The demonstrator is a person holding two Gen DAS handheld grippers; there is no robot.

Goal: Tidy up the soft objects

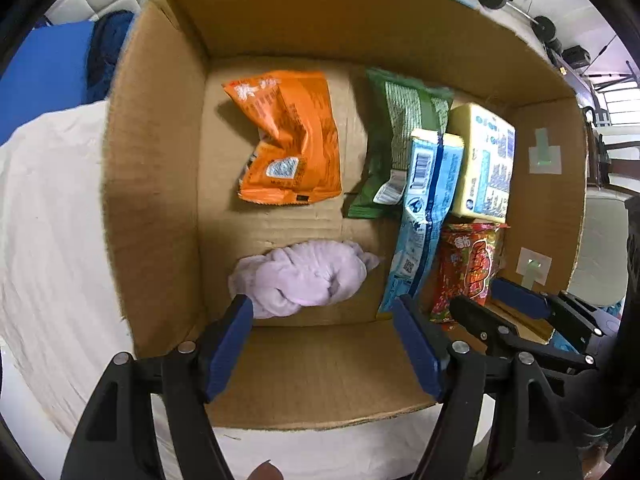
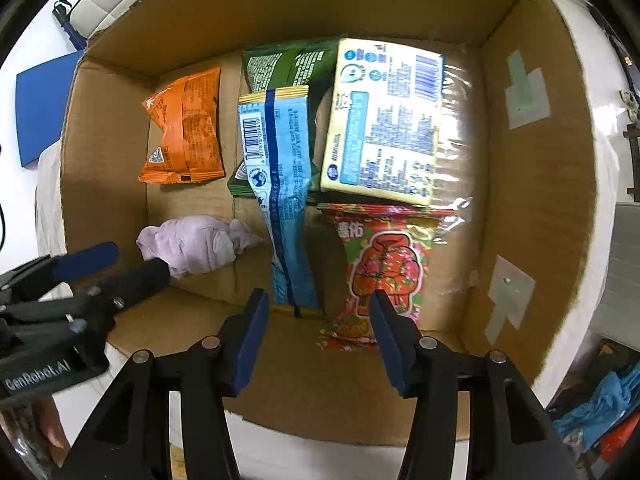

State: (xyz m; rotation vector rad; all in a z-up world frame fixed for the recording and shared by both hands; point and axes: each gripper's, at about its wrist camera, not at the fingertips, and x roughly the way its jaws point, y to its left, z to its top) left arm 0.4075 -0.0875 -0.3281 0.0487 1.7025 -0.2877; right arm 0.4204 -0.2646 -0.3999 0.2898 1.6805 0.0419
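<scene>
Both grippers hovered over cardboard box [image 1: 160,184], L gripper [image 1: 324,344] & R gripper [image 2: 318,336] jaws apart, empty. Lilac cloth [image 1: 300,276] sat lower-center in left view, snack packs [image 2: 288,184] at right.

Open cardboard box [image 1: 160,184] on white cloth [image 1: 52,240], holding orange packet [image 1: 292,136], green packet [image 1: 400,128], blue packet [image 1: 424,208], yellow pack [image 1: 484,160], red packet [image 1: 468,264]. Crumpled lilac cloth [image 1: 304,276] near the front wall. Left gripper [image 1: 324,312] spread wide above it, gripping nothing.

A lived-in home room: a cardboard box [image 1: 160,160] sits on a white-sheeted bed [image 1: 52,240], with a barbell [image 1: 516,2] and heaped clothes [image 2: 600,404] nearby.
</scene>
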